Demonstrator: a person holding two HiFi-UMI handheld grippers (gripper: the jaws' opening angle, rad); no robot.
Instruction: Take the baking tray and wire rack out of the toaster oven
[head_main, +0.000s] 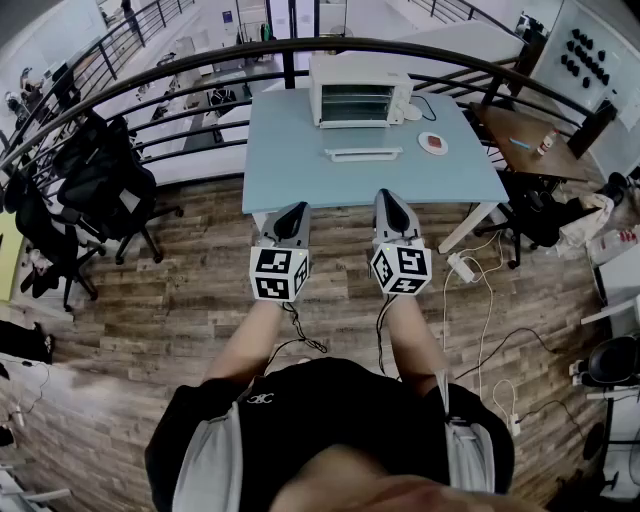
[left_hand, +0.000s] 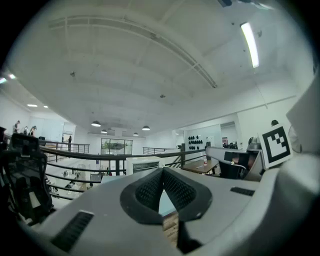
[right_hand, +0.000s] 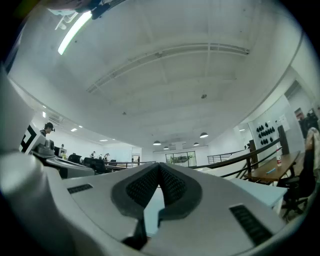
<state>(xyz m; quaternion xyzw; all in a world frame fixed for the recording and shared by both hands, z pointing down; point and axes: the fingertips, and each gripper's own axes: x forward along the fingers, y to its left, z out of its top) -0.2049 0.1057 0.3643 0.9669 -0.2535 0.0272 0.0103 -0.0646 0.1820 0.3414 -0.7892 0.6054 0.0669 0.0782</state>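
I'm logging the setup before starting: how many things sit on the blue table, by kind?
Toaster oven: 1
Long white flat piece: 1
Round white dish with a red centre: 1
Small white object right of the oven, too small to identify: 1
Total: 4

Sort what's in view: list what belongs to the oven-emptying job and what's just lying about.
Job: toaster oven; left tool, shut, empty; right tool, shut, empty.
Lying about: small round object; office chairs; power strip on floor.
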